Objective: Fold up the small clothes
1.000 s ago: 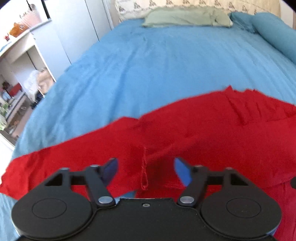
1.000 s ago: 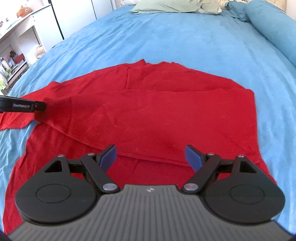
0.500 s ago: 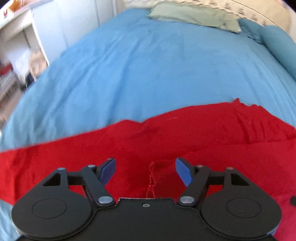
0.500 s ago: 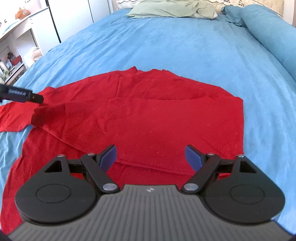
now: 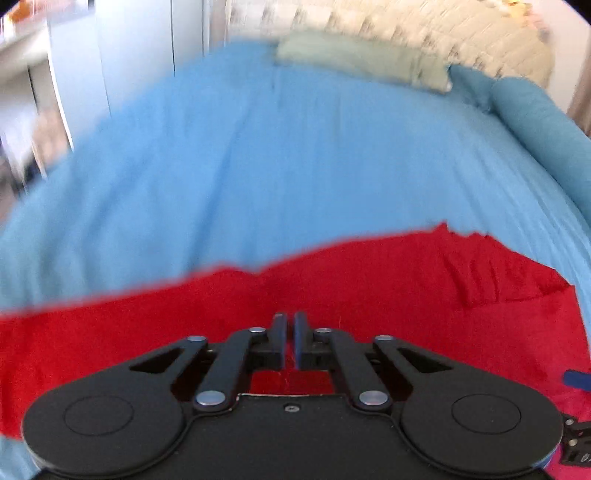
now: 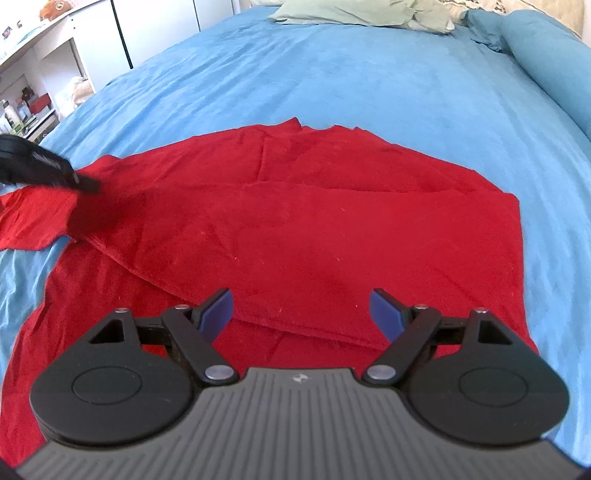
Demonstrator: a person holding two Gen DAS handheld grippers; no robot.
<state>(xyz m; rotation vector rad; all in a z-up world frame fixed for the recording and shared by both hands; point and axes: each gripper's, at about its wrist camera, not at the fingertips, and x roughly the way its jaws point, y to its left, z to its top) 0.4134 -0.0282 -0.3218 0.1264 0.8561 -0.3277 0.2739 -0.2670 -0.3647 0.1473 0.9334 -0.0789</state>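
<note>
A red garment [image 6: 314, 229] lies spread on the blue bed cover [image 6: 332, 74], with one layer folded over another. My left gripper [image 5: 290, 319] is shut on the red garment [image 5: 406, 288], its fingers pressed together with a sliver of red cloth between them. In the right wrist view the left gripper [image 6: 83, 182] pinches the folded layer's left corner. My right gripper [image 6: 301, 302] hangs open just above the garment's near fold edge, with nothing between its blue pads [image 6: 216, 310].
A green pillow [image 6: 343, 13] lies at the head of the bed, and a blue bolster [image 6: 546, 51] runs along the right side. White shelves with small items [image 6: 37, 74] and a white wardrobe door [image 5: 140, 62] stand off the bed's left edge.
The left gripper's jaws went from wide open to shut over the garment's seam, and that hand shifted and tilted. The right gripper stayed open and almost still.
</note>
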